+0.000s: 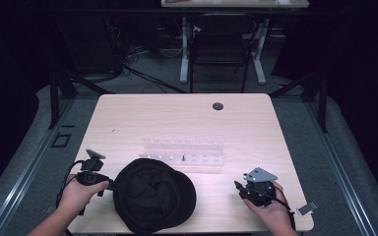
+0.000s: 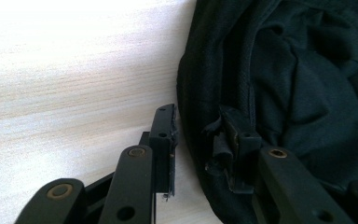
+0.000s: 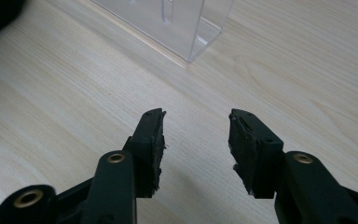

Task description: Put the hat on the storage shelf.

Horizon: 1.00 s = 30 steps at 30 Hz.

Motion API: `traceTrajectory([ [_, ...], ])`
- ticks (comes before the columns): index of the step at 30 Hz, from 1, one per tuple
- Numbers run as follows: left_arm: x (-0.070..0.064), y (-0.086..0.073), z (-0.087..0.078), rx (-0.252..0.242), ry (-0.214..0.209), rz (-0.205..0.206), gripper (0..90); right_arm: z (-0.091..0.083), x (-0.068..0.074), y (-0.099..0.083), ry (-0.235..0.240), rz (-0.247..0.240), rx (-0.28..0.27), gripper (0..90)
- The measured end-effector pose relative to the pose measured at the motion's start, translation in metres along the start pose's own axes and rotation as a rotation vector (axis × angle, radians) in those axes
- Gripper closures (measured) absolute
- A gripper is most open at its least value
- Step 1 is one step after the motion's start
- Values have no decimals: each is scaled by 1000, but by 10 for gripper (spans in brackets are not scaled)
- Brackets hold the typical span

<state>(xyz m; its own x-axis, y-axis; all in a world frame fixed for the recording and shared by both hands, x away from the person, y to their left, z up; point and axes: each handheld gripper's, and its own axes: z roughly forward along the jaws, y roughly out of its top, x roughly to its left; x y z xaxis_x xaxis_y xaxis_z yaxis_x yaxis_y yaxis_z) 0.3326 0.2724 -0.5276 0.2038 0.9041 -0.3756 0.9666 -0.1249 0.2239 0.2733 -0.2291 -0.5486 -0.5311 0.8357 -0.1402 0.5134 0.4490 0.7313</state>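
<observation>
On pale wood counter: pinch black cap rim firmly with left claw, half open astride it; right claw open, empty.

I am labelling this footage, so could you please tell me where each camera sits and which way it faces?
High view: above the person's side, looking forward and down on the table; both forearms and hands enter from the bottom.
Left gripper view: rides the left tongs, facing the black cap; open jaws straddle its rim.
Right gripper view: rides the right tongs, facing bare wood and the clear rack.
Shared: the cap and rack appear from above.
</observation>
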Motion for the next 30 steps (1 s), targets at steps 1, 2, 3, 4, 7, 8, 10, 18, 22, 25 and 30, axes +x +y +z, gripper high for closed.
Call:
traceTrajectory([
  [1, 0, 0, 1, 5, 1, -1, 690, 0, 0, 0, 0, 0, 0, 549],
  [2, -1, 0, 3, 8, 7, -4, 704, 0, 0, 0, -1, 2, -4, 549],
  [3, -1, 0, 3, 8, 7, -4, 709, 0, 0, 0, -1, 2, -2, 550],
  [4, -1, 0, 3, 10, 9, 2, 709, 0, 0, 0, -1, 2, -2, 550],
  [7, -1, 0, 6, 3, 14, -3, 729, 0, 0, 0, 2, -1, 2, 549],
  [8, -1, 0, 7, 3, 14, -6, 729, 0, 0, 0, 2, -1, 2, 549],
  [10, -1, 0, 9, -2, 9, -9, 746, 0, 0, 0, 4, -1, 2, 549],
  [18, -1, 0, 11, 13, -5, -17, 827, 1, 0, 0, 4, -3, 7, 548],
  [22, -2, 2, 7, 30, -18, -15, 854, 1, 0, 0, 2, 2, 2, 548],
  [25, -3, 1, 6, 21, -27, -29, 864, 0, 0, 0, 5, -1, 8, 548],
  [30, -1, 2, -1, 26, -67, -43, 868, 1, -1, 0, 7, 3, 4, 548],
])
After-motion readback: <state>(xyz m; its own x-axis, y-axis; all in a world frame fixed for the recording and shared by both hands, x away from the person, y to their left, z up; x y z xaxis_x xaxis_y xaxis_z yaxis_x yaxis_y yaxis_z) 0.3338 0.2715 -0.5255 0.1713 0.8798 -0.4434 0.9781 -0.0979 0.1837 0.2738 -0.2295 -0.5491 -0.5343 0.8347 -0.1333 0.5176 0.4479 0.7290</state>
